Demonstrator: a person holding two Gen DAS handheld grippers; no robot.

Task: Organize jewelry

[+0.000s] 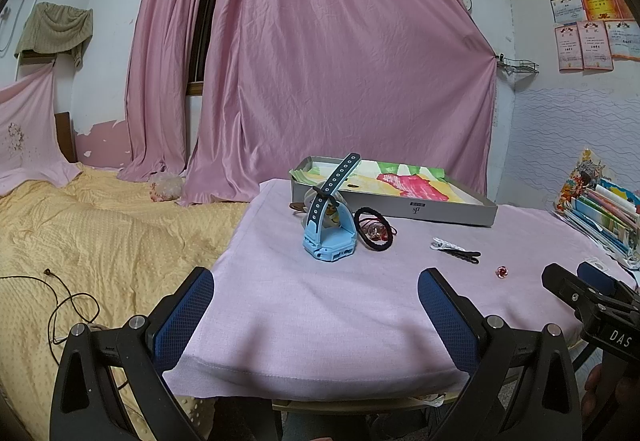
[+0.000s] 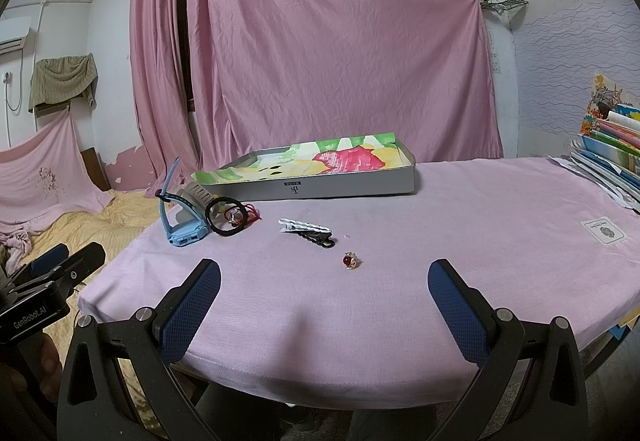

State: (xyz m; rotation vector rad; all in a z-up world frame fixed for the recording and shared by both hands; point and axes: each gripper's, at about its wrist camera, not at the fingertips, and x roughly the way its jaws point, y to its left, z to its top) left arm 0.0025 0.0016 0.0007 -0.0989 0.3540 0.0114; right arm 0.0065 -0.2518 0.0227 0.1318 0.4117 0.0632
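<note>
Both tools are spread wide and empty above the near hem of the pink cloth-covered table (image 2: 480, 201): the left gripper (image 1: 316, 305) and the right gripper (image 2: 324, 297). The right wrist view shows the small gold ring with a red stone (image 2: 351, 261) clearly, ahead of its fingers, with white and black hair clips (image 2: 308, 231) beyond; the left view renders that ring as a red blur. Farther left stand a light-blue child's watch (image 1: 330, 233) with raised strap and a black hair tie (image 1: 374, 227), before the shallow grey tray lined with flowered paper (image 2: 352, 181).

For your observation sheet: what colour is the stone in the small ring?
Deep red, in a gold-toned ring; clearest in the right wrist view.
</note>
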